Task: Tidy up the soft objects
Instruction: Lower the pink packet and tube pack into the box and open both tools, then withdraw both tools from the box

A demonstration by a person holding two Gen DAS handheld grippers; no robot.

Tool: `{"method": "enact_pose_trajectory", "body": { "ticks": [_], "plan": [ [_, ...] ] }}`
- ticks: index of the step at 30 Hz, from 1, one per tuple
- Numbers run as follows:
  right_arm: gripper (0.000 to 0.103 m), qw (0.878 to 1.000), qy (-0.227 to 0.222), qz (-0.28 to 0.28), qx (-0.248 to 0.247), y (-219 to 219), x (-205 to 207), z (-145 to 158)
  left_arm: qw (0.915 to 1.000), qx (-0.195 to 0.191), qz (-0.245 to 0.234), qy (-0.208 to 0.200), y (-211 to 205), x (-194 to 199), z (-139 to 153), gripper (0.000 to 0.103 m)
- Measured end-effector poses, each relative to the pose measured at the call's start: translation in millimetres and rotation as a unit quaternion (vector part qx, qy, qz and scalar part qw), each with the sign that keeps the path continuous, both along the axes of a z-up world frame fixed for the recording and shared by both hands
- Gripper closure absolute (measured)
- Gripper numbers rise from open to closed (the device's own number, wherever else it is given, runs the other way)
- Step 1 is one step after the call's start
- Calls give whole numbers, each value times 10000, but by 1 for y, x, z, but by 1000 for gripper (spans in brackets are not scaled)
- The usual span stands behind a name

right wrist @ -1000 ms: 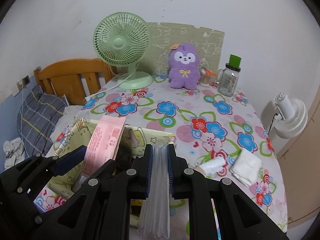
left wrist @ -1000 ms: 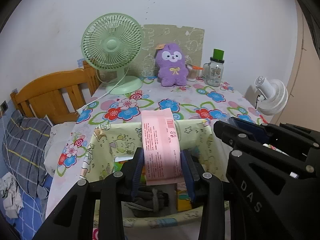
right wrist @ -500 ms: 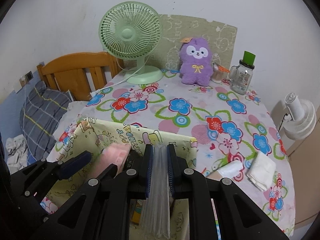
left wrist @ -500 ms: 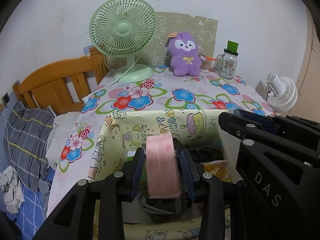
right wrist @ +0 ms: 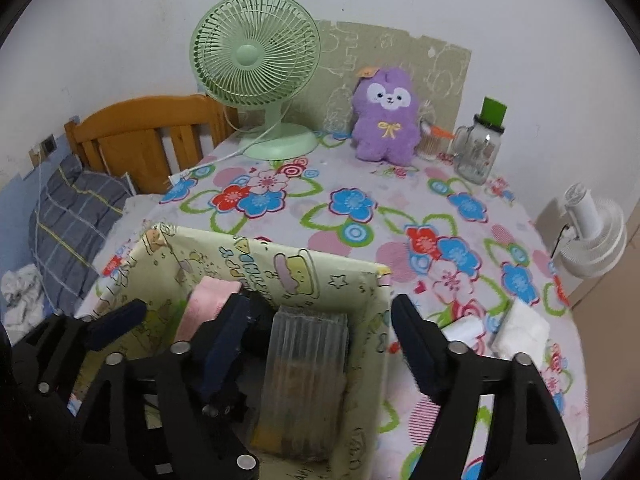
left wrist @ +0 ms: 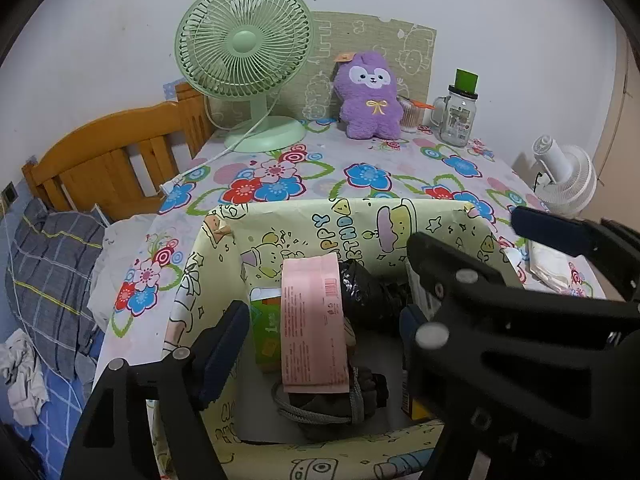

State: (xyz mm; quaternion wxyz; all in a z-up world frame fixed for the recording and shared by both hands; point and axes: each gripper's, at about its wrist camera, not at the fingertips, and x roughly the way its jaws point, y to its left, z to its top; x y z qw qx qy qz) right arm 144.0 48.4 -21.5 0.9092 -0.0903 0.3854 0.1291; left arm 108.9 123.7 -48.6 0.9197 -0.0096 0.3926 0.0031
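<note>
A cartoon-print storage box stands at the near edge of the flowered table. My left gripper is open above the box; the pink packet lies free inside it, leaning on a black bag and a green carton. My right gripper is open over the box's right side; the clear ribbed packet lies inside between the fingers, untouched. The pink packet also shows in the right wrist view. A purple plush sits at the table's far side.
A green desk fan and a glass jar with a green lid stand at the back. Folded white cloths lie right of the box. A wooden bed headboard and pillow are left; a white fan is right.
Both grippers have opened and let go: the pink packet and the clear ribbed packet now lie in the box. Both grippers moved lower and closer to the box.
</note>
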Motion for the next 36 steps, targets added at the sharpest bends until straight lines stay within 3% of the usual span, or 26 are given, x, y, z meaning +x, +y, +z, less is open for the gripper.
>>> {"method": "enact_pose_trajectory", "body": {
  "ticks": [7,29,36],
  "plan": [
    [22,9997,23,-8,-239,-8,-8,-3,10000,84,-45,-20,-11,-7,3,18],
    [21,9994,-284,-201,-38,-53,-42,21,9994,190,-25,-279,-49,-34,24,11],
    [17,9988,-403,-285,41,-68,-50,28,9990,239,-98,-374,-63,-41,31,10]
  ]
}}
